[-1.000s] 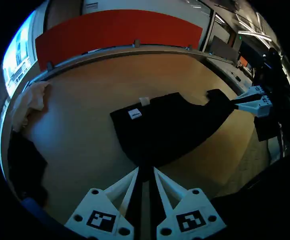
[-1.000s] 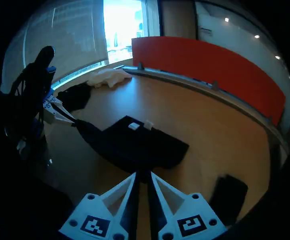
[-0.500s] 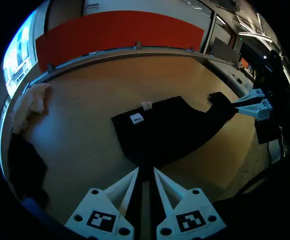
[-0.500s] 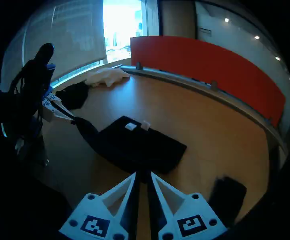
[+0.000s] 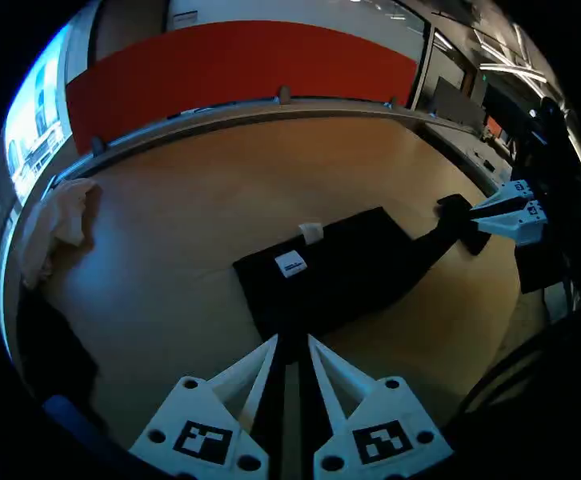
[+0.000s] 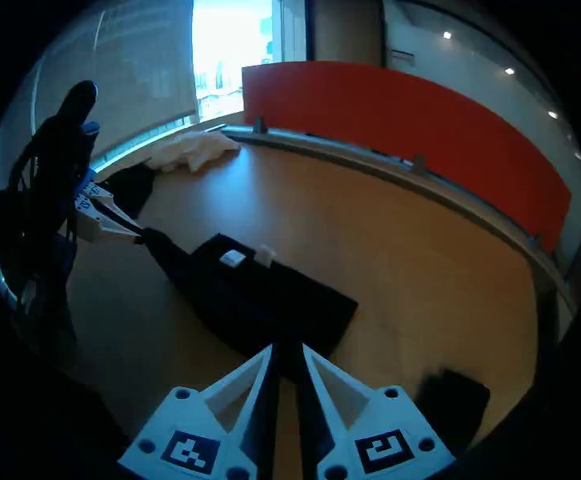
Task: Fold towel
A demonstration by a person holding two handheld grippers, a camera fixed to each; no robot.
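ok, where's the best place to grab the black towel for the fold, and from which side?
The two near corners, one per hand-held gripper, coming in low from the near edge of the table. The black towel is mostly flat and limp, so pinched corners likely control the whole edge. The left hand-held gripper and right hand-held gripper hold it that way now.

Left gripper view: cam sits just behind left gripper (image 5: pixel 293 342), low over wooden table (image 5: pixel 170 216), looking fwd along the fingers toward red partition (image 5: pixel 234 64). Right gripper view: same mount on right gripper (image 6: pixel 289 349), facing partition & window (image 6: pixel 226 56) from the other end. Both close-range. Shared area = dark towel (image 5: pixel 346 264), tabletop, partition, pale cloth (image 5: pixel 54 220). Each cam catches the opposite gripper at frame edge, prob. at towel's far corner
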